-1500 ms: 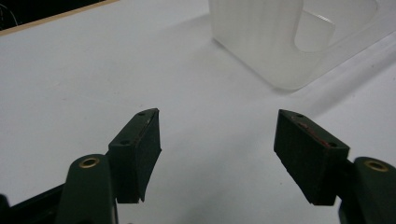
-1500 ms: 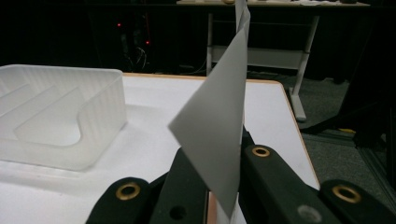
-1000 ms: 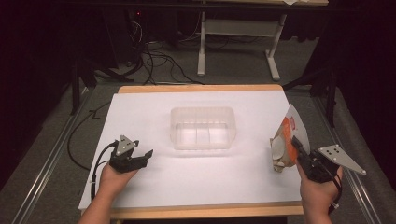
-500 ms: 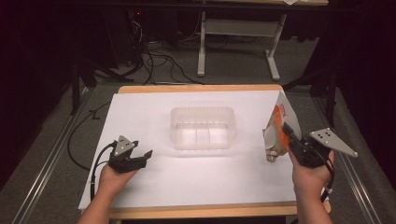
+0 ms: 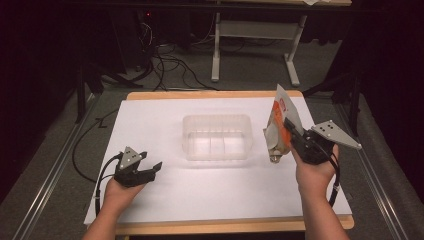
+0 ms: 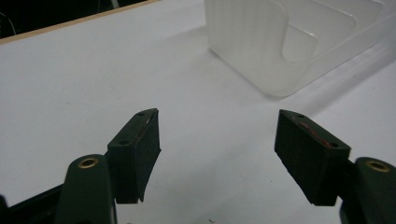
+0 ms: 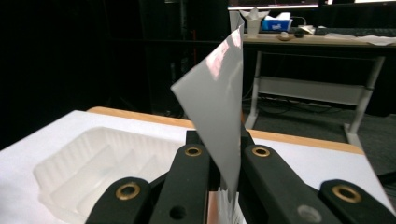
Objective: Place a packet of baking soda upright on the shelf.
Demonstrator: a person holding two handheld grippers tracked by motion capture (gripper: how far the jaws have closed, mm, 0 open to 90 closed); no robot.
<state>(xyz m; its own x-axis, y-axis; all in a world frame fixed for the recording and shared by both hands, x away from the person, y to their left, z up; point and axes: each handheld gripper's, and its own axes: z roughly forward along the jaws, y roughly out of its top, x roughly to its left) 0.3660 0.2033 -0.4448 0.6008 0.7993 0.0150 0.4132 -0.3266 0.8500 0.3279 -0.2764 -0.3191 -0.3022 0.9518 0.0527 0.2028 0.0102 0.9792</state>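
A clear plastic tray (image 5: 216, 136) with shallow compartments sits in the middle of the white table (image 5: 165, 112). My right gripper (image 5: 290, 131) is shut on a silver and orange foil pouch (image 5: 278, 125), held upright above the table just right of the tray. In the right gripper view the pouch (image 7: 217, 107) stands between the closed jaws, with the tray (image 7: 98, 165) below and to the left. My left gripper (image 5: 146, 170) rests low near the table's front left, open with nothing between its fingers. The left gripper view shows the tray's corner (image 6: 285, 42) ahead of the gripper (image 6: 217, 144).
A wooden edge (image 5: 210, 94) borders the white table at the back. Beyond it are cables (image 5: 165, 65) on the grey floor and a white desk frame (image 5: 255, 35). Metal rails (image 5: 50, 175) run along both sides of the table.
My right gripper has lifted the pouch and carried it left, toward the tray. The left gripper has stayed in place.
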